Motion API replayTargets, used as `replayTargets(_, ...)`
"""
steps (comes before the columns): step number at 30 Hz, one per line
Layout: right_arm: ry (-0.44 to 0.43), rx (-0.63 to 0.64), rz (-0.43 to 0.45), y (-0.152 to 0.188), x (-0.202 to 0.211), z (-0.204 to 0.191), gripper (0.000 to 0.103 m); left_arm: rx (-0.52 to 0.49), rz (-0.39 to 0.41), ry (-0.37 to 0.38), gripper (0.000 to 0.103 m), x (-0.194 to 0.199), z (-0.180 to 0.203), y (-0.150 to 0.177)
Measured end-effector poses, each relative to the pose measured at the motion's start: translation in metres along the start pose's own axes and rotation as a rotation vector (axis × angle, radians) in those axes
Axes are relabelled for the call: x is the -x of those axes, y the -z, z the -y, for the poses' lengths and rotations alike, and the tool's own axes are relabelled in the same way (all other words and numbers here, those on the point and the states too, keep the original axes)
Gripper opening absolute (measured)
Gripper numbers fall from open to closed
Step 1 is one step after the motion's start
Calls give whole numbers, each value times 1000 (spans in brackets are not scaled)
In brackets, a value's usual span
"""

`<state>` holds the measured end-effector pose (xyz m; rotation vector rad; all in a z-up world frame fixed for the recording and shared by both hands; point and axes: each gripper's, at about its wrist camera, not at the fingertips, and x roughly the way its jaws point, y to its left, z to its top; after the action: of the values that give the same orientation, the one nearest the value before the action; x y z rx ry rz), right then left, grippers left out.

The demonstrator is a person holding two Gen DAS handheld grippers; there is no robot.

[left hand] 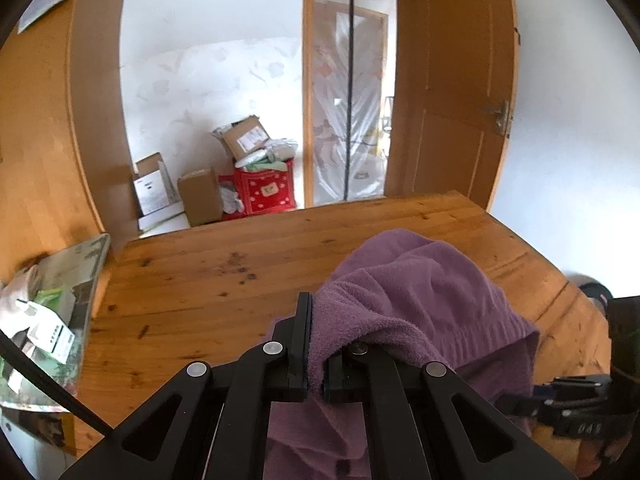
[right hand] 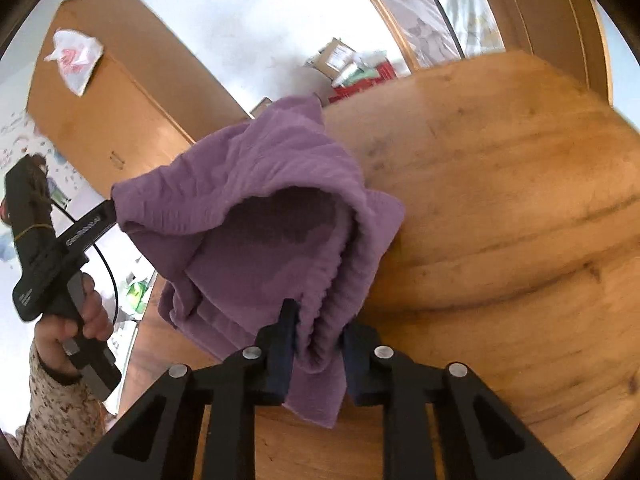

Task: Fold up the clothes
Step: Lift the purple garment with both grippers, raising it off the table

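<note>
A purple fleece garment (left hand: pixel 420 292) hangs bunched above the wooden table (left hand: pixel 200 288). My left gripper (left hand: pixel 316 340) is shut on one fold of it, and the cloth drapes over the right finger and hides it. In the right wrist view the garment (right hand: pixel 260 184) stretches from the left gripper (right hand: pixel 108 212), which a hand (right hand: pixel 80 320) carries at the left, down to my right gripper (right hand: pixel 320 344). That gripper's fingers (right hand: pixel 286 336) press on the gathered ribbed hem. The right gripper (left hand: pixel 568 400) also shows at the lower right of the left wrist view.
Beyond the table's far edge, cardboard boxes (left hand: pixel 200 196) and a red bag (left hand: pixel 268 188) sit on the floor. A cluttered tray with small boxes (left hand: pixel 52 320) lies at the table's left. A wooden wardrobe (right hand: pixel 120 100) and a door (left hand: pixel 452 80) stand behind. Bare tabletop (right hand: pixel 500 200) stretches to the right.
</note>
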<state>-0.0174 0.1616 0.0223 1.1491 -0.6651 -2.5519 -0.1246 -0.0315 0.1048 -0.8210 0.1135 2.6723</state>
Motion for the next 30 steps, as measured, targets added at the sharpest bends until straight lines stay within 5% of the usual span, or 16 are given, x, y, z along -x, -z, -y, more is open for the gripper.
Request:
replayTargets(7,68,187,105,-27,18,-36,20,61,19,-52,4,10,-30,0)
replayTargets(15,127,200,152,-46,21,-38,19,108,30,-69,4,23,-51,5)
replayTargets(30,340,244,299,-77,62,-35,12,121,85,45,4,59,-23,3)
